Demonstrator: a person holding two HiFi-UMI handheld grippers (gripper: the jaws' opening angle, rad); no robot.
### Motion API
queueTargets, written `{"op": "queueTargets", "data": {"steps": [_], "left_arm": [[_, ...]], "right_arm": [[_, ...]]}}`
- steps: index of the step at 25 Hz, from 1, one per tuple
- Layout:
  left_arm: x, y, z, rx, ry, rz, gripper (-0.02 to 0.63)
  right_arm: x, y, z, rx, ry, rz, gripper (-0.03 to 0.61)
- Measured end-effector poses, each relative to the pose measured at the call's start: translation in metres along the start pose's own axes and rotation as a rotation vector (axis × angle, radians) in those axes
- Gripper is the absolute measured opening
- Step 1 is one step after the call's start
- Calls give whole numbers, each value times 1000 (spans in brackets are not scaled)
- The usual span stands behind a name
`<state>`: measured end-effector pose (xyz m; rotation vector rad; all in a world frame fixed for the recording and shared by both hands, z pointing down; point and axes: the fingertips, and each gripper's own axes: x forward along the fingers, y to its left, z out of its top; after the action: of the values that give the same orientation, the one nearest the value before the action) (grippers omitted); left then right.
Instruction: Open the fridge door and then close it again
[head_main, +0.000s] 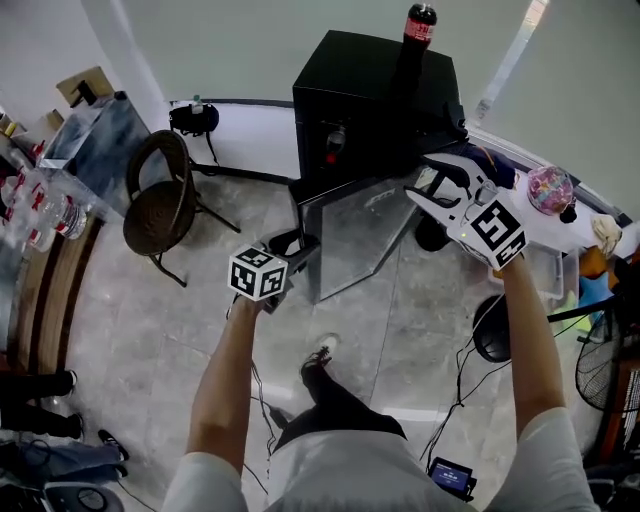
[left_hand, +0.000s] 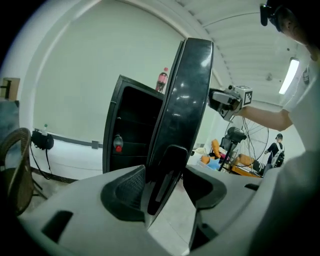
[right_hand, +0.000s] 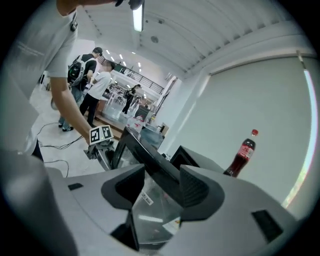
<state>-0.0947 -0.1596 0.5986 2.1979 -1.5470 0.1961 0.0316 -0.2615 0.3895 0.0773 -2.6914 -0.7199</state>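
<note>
A small black fridge (head_main: 370, 90) stands against the wall with its door (head_main: 355, 235) swung out about halfway. My left gripper (head_main: 300, 245) is at the door's free edge. In the left gripper view the dark handle (left_hand: 167, 165) sits between the jaws of the left gripper (left_hand: 162, 187), and the pads are against it. My right gripper (head_main: 425, 190) is on the door's top edge, close to the fridge body. There the top edge (right_hand: 150, 160) fills the gap between the pads of the right gripper (right_hand: 162, 187). A small bottle (left_hand: 118, 143) stands inside the fridge.
A cola bottle (head_main: 418, 25) stands on top of the fridge. A round dark chair (head_main: 160, 200) is at the left. A floor fan (head_main: 490, 330) and a cluttered white table (head_main: 570, 225) are at the right. Cables lie on the tiled floor, and people stand far off (right_hand: 97, 85).
</note>
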Motion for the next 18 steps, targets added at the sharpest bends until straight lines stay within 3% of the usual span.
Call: {"op": "queueTargets", "data": {"steps": [4, 11, 18], "left_arm": [[-4, -27, -5, -19, -11, 12, 227], [-8, -86, -25, -41, -31, -13, 227], [1, -154, -40, 25, -7, -65, 227]], "right_arm": [[-28, 12, -2, 102, -55, -56, 215], [-70, 60, -6, 211, -73, -53, 215], [-119, 90, -12, 465, -151, -103, 218]]}}
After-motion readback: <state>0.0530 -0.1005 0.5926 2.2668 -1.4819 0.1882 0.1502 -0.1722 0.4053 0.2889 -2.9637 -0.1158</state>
